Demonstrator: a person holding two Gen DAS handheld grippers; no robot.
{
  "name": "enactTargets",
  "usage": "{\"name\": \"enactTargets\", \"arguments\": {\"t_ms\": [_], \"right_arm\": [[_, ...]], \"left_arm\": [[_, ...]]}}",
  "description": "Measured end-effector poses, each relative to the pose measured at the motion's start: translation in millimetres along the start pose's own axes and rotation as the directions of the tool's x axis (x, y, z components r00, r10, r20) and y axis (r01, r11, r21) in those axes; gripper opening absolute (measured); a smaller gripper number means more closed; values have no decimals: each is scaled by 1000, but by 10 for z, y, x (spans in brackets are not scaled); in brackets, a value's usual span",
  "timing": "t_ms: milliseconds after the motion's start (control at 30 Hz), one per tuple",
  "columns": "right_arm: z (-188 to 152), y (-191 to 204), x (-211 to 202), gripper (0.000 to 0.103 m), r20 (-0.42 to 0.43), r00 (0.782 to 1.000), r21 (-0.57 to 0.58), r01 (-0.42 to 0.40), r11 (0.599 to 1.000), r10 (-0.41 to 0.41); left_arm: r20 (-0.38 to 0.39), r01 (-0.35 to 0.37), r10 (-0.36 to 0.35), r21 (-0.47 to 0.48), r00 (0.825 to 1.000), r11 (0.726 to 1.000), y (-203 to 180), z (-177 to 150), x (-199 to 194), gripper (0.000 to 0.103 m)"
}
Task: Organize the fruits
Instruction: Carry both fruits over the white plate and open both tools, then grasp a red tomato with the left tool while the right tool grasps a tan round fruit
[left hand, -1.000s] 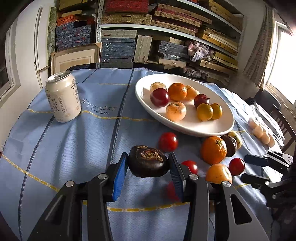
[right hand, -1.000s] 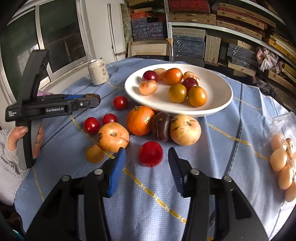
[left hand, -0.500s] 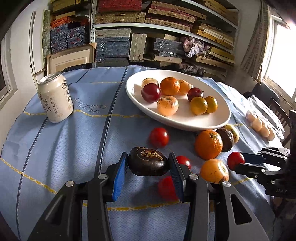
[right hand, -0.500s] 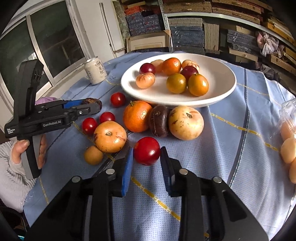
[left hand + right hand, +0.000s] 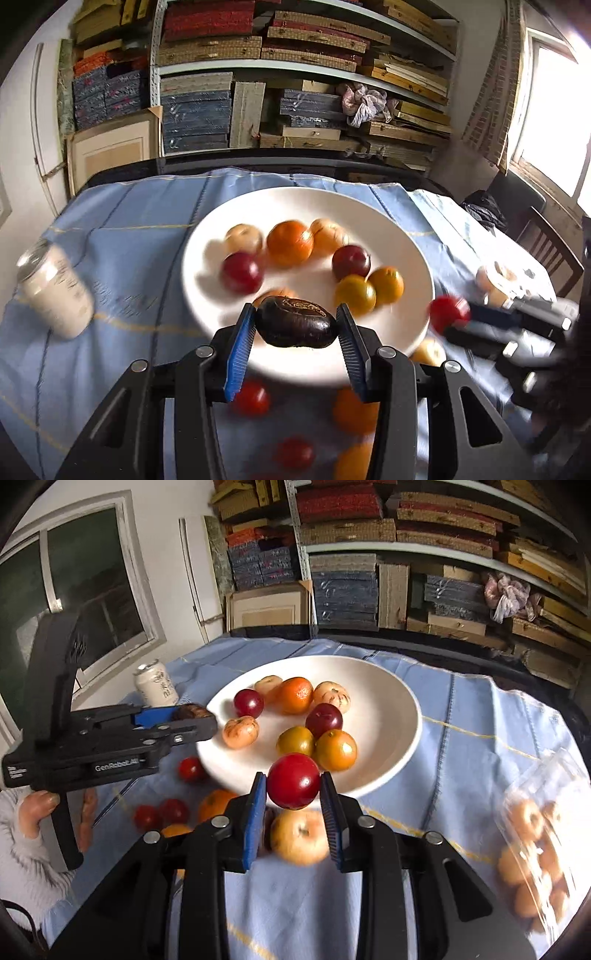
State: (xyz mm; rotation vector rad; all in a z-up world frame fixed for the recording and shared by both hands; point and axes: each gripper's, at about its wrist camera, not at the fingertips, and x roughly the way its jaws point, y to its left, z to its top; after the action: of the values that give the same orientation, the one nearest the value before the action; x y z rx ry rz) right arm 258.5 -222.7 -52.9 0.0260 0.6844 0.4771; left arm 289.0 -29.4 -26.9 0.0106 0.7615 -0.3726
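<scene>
My left gripper [image 5: 295, 328] is shut on a dark purple-brown fruit [image 5: 295, 326], held in the air over the near rim of the white plate [image 5: 406, 236]. My right gripper [image 5: 293, 786] is shut on a red plum [image 5: 293, 781], lifted above the plate's [image 5: 391, 716] near edge. Several fruits lie in the plate, among them an orange [image 5: 295, 695] and a dark plum [image 5: 324, 717]. In the right wrist view the left gripper [image 5: 199, 718] reaches the plate's left rim with its fruit. The right gripper [image 5: 465, 319] shows at the right of the left wrist view.
Loose fruit lies on the blue cloth in front of the plate: a yellow apple [image 5: 300, 836], small red tomatoes [image 5: 190, 768], an orange [image 5: 352, 410]. A white can [image 5: 157, 684] stands at left. A clear bag of fruit [image 5: 539, 845] lies at right. A hand [image 5: 35, 808] holds the left gripper.
The right gripper shut on the red plum and lifted it off the cloth. Both grippers moved forward and up toward the plate; the left still carries its dark fruit.
</scene>
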Motion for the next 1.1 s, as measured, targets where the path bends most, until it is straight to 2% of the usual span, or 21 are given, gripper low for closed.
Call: {"name": "enactTargets", "arguments": {"t_ms": [133,200,233,267,300,500,667,800,900,1100], "right_arm": [[35,54,218,29,-13,1000,-15,-28,999,28],[57,39,244,32,19,999,-6,-49,999,49],[59,12,232,55,43,998,2,-47,999,47],[60,-12,222,68,51,998,8,-39,999,39],[54,-37,197,68,60,998,11,-34,999,33],[9,-105,-94,68,96,995,42,-37,998,33],[-199,-65,-486,87,165,986,112,-52,992,33],[-466,-59,-650,92,184,981,177,-90,980,57],[-622,-59,-731,93,201,979,192,-75,979,36],[-652,-166,-736,93,199,980,229,-74,971,27]], "left_arm": [[-25,39,-39,-14,999,999,-51,166,244,45],[-30,45,-45,3,999,999,-116,231,347,45],[-27,42,-42,6,999,999,-133,257,376,45],[-27,41,-41,2,999,999,-135,278,393,51],[-22,43,-43,-5,999,999,-127,288,394,60],[10,32,-32,-55,999,998,64,192,91,68],[24,-20,22,-80,999,997,285,-139,-318,78],[5,-37,38,-91,999,995,414,-496,-517,79],[-5,-37,36,-76,999,996,438,-783,-637,79],[17,-30,30,20,999,999,296,-998,-756,79]]}}
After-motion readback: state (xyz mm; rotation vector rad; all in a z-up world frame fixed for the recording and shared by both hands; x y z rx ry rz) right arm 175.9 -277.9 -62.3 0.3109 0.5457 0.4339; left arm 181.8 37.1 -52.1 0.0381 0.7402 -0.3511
